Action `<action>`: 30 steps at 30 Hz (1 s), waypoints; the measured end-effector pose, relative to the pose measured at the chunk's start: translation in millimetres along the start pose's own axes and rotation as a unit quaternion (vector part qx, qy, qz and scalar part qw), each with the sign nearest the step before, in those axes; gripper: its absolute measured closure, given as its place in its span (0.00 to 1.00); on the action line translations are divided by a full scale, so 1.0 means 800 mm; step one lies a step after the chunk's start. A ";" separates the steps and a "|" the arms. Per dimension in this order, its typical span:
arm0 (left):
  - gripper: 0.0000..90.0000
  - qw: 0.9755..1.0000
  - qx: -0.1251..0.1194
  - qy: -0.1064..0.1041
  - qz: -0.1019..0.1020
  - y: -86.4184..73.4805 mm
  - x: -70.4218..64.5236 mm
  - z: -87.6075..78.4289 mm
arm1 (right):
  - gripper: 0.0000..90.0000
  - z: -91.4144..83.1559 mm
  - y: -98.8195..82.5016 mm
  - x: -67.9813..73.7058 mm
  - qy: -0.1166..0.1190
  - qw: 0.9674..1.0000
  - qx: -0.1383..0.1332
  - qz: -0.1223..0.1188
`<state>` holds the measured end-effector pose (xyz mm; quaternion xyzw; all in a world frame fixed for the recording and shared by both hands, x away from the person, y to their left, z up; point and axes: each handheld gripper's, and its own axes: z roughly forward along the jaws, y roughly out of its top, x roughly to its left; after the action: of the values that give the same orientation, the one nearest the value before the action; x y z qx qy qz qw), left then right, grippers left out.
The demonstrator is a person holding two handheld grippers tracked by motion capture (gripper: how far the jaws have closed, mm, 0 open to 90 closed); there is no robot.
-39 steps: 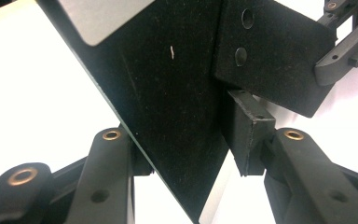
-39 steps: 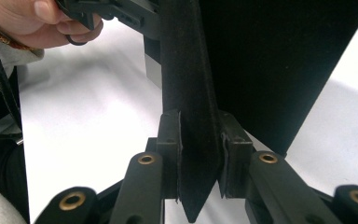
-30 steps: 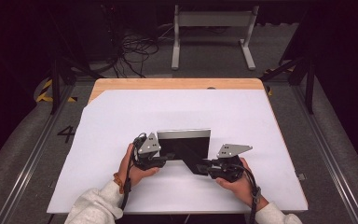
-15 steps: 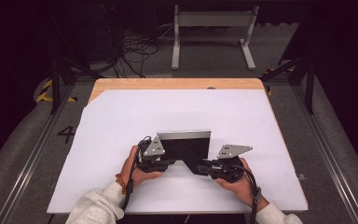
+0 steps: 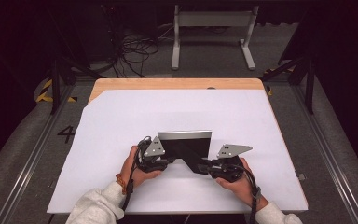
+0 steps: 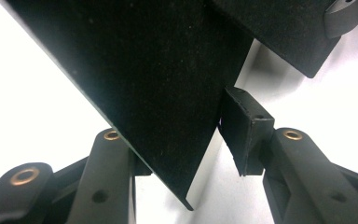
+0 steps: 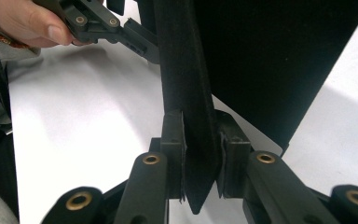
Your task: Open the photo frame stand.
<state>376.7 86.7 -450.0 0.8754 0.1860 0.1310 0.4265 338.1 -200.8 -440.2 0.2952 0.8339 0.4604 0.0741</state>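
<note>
**benchnewbie:** What's the trick here? The black panel [image 5: 185, 144] is standing up on the white-covered table [image 5: 121, 121], middle of it and closer to the person's edge than the far one.

**foldguy:** The right gripper [image 5: 203, 167] is doing the anchoring. In the right gripper view its jaws are clamped on the panel's narrow black flap [image 7: 186, 93], pads flat on both faces. I'd keep that grip firm and the hand quiet.

The left gripper [image 5: 170, 161] is straddling the panel's other wing, and its jaws have just been closing with the wing between them. One pad [image 6: 242, 133] is sitting right at the wing's edge and the other is hidden behind it, so I can't tell if they're really biting yet.

My take: slide the left one further onto the wing before squeezing. A bite on the bare edge looks likely to slip or twist the panel.

**benchnewbie:** Anything moving compared to a second ago?

**foldguy:** Barely. In the high view the panel is sitting at the same spot and both hands are staying put. Only the left gripper's tilt is looking a touch different — otherwise it's just those jaws nipping in.
</note>
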 end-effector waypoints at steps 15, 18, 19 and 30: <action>0.65 1.000 -0.002 0.016 0.001 0.001 -0.001 0.003 | 0.84 0.001 0.001 0.000 -0.013 1.000 -0.001 -0.002; 0.65 1.000 -0.001 0.017 0.003 0.002 -0.001 0.002 | 0.84 0.001 0.001 0.000 -0.014 1.000 -0.001 -0.002; 0.65 1.000 -0.001 0.017 0.004 0.001 -0.001 0.002 | 0.84 0.001 0.001 0.000 -0.014 1.000 0.000 -0.003; 0.68 1.000 -0.005 0.011 0.001 -0.001 0.002 -0.006 | 0.85 -0.002 0.001 0.001 -0.010 1.000 0.001 -0.006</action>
<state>376.3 91.3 -447.3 0.8720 0.1895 0.1419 0.4285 337.4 -201.4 -438.7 0.2954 0.8354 0.4556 0.0850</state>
